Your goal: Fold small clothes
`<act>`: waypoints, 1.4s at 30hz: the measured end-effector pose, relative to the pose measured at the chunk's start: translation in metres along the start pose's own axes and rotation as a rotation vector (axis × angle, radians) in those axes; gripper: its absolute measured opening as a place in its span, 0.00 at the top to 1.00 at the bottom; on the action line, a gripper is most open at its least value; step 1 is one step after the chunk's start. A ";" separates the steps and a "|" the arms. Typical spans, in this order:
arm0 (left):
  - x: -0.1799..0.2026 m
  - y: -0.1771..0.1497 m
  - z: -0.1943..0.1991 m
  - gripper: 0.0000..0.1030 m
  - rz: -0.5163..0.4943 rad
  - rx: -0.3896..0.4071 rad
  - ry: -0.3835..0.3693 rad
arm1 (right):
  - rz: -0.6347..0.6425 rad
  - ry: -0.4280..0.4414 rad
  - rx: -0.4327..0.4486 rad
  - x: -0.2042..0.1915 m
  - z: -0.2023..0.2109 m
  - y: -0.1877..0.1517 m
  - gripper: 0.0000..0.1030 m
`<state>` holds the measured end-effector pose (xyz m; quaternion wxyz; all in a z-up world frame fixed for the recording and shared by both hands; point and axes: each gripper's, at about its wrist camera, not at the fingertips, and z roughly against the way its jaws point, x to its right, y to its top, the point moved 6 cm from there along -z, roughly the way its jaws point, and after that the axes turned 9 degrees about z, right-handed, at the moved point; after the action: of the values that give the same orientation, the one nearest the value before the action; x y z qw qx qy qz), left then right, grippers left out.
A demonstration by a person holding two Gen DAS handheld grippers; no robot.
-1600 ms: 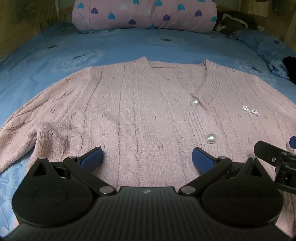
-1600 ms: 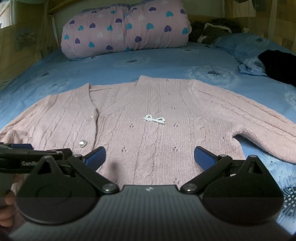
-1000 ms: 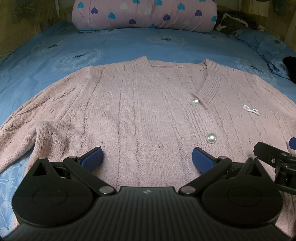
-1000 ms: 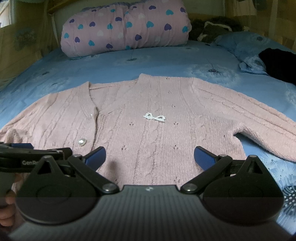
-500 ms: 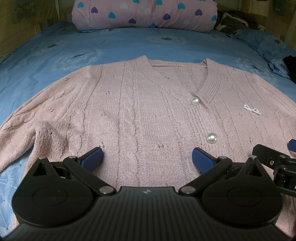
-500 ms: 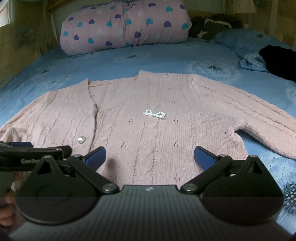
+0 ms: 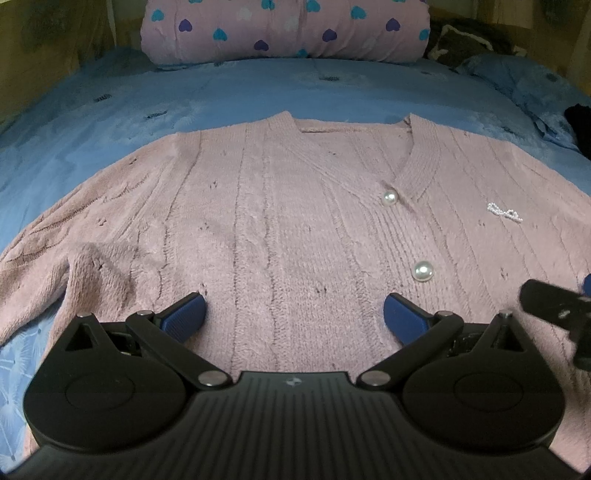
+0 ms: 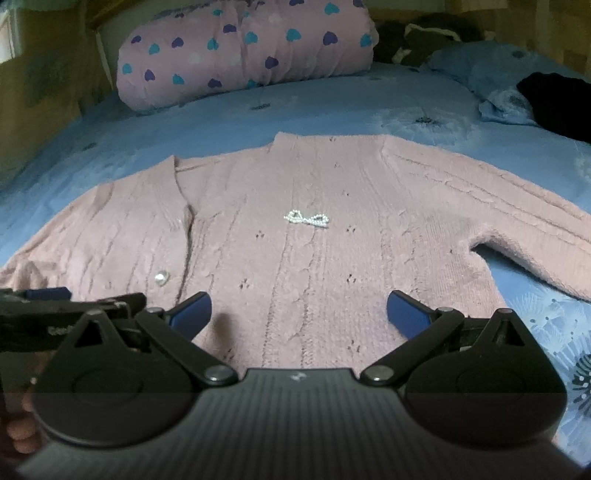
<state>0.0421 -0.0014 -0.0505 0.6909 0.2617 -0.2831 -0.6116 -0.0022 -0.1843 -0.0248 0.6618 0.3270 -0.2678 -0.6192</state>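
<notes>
A pink cable-knit cardigan (image 7: 280,221) (image 8: 306,251) lies spread flat, front up, on a blue bedsheet (image 7: 184,96), with pearl buttons (image 7: 423,270) and a beaded bow (image 8: 306,218) on its chest. My left gripper (image 7: 293,314) hovers open over the hem on the garment's left half, nothing between its blue fingers (image 7: 184,317). My right gripper (image 8: 299,312) hangs open over the hem on the right half, also empty. Each gripper shows at the edge of the other's view. One sleeve (image 7: 33,273) bends near the left; the other sleeve (image 8: 517,229) stretches out right.
A pink bolster (image 7: 284,29) with heart print lies across the head of the bed. A dark garment (image 8: 554,103) and a crumpled blue pillow (image 8: 480,66) sit at the far right. Wooden walls border the bed. A hand (image 8: 18,424) holds the left tool.
The right gripper has eased slightly forward and tilted, so the cardigan sits a little lower in its view. The left gripper has barely moved. Both stay open.
</notes>
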 end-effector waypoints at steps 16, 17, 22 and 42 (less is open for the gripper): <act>0.011 -0.003 0.052 0.00 0.074 -0.060 -0.014 | -0.238 -0.087 0.137 0.072 0.068 0.008 0.00; 0.012 -0.002 0.055 0.00 0.079 -0.072 -0.016 | -0.263 -0.100 0.137 0.081 0.069 0.006 0.00; 0.018 0.003 0.066 0.00 0.079 -0.058 -0.026 | -0.409 -0.164 0.126 0.121 0.070 -0.007 0.00; 0.037 -0.014 0.054 0.00 0.028 -0.055 0.027 | -0.739 -0.434 0.084 0.223 0.059 -0.054 0.00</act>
<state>-0.0024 -0.0403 -0.0203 0.7100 0.2472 -0.2604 -0.6058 -0.0615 -0.4134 -0.0394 0.3097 0.2897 -0.2908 -0.8577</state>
